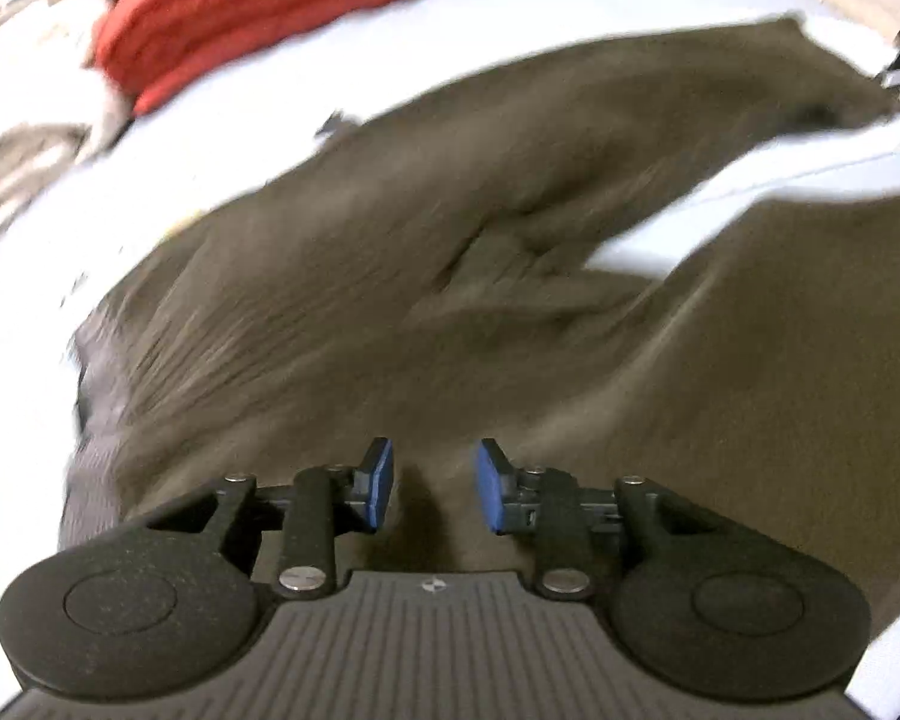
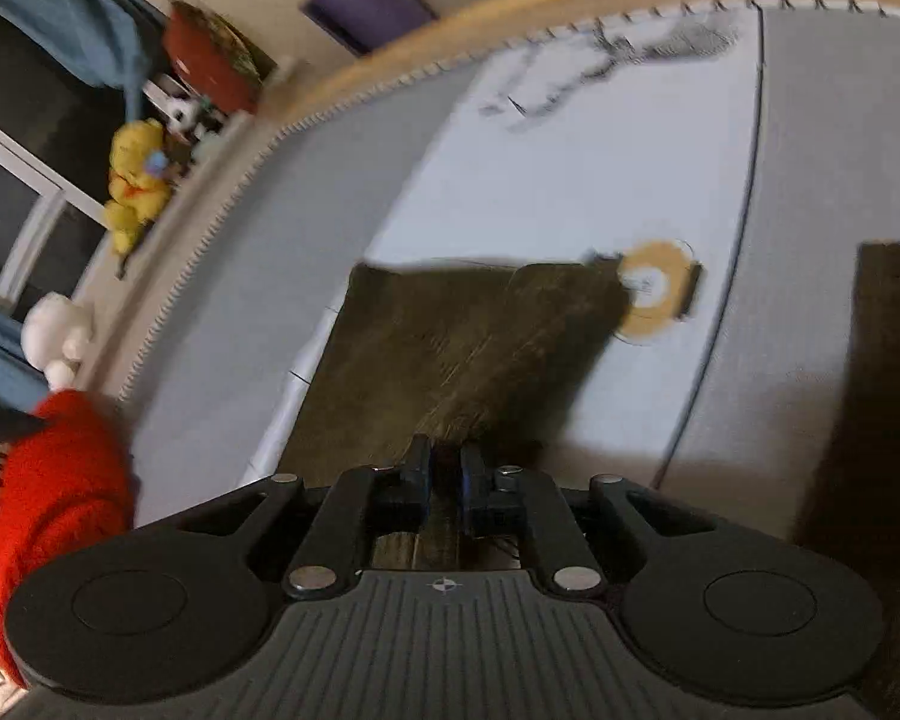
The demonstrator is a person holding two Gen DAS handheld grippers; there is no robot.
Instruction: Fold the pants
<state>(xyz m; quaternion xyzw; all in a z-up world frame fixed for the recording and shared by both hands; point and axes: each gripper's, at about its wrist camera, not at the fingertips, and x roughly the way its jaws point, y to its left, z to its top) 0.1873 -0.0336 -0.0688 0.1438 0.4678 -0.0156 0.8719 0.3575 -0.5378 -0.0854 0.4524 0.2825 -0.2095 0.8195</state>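
While both wrist views were smeared by motion blur, the main facts could be read. The left gripper (image 1: 434, 483) stood released, its blue pads (image 1: 379, 480) parted with a clear gap between them, and nothing lay between the pads. It hung just above the brown pants (image 1: 450, 276), which lay spread and wrinkled across a pale bed sheet (image 1: 570, 6). Two legs of the garment ran away toward the upper right of the left view, with a wedge of sheet showing between them. A red knitted garment (image 1: 258, 6) lay on the far left of the bed, apart from the pants, beside a heap of pale cloth (image 1: 24, 138).

The right gripper (image 2: 446, 471) was clenched on the pants (image 2: 450, 348); a fold of the brown cloth passed between its closed fingers, and one leg end extended ahead over the sheet (image 2: 540, 180). A tan ring print (image 2: 654, 291) on the sheet showed just beside the far corner of that leg. A second dark strip of the cloth appeared at the right edge. Beyond the bed's stitched edge stood a yellow plush toy (image 2: 135, 180) and a white one (image 2: 60, 330); the red garment (image 2: 54, 504) lay at the lower left.
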